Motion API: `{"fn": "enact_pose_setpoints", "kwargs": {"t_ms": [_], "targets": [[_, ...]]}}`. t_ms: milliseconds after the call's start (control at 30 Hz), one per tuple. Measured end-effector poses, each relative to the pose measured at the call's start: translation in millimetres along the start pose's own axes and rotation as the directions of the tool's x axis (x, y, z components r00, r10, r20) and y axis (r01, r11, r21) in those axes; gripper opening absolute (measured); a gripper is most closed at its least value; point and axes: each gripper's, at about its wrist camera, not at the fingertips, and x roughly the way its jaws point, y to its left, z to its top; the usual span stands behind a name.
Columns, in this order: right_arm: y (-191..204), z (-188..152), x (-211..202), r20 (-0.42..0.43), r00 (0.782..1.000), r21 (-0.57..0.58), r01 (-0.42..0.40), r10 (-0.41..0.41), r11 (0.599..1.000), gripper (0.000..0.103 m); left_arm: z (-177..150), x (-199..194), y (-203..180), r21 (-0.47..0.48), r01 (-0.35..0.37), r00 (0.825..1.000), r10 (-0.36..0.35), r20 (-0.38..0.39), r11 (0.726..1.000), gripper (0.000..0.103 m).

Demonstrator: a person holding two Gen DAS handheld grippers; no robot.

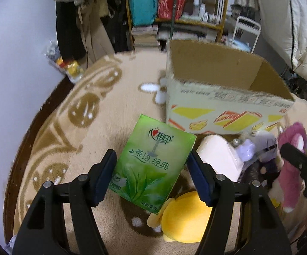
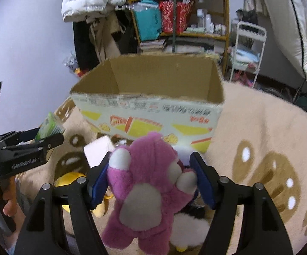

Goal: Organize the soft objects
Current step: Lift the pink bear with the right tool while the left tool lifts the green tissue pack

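We find the left gripper (image 1: 151, 171) pinching the green tissue pack (image 1: 150, 165) across its width, long axis pointing forward. The right gripper (image 2: 150, 180) clamps the pink plush bear (image 2: 147, 193), hanging lengthwise. The cardboard box (image 2: 153, 114) lies ahead of both, squarely before the right gripper and closer to it; no contents visible from here, floor hidden

Both grippers same build: black plastic arms with triangular cutouts, silver pivot pins, dark blue pads on the fingers (image 1: 102, 178). Left gripper (image 2: 47, 137), left of the cardboard box (image 2: 149, 114), has white lettering on its black body. Bare-skinned hand (image 2: 7, 199) on its handle, grey sleeve below.
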Motion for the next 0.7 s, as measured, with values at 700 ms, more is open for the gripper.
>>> {"fn": "enact_pose_setpoints", "kwargs": {"t_ms": [700], "targets": [[-13.6, 49.2, -71.5, 0.300, 0.954, 0.042, 0.002, -0.014, 0.999, 0.075, 15.4, -97.1, -21.8, 0.064, -0.023, 0.915, -0.005, 0.404, 0.998, 0.067]]}}
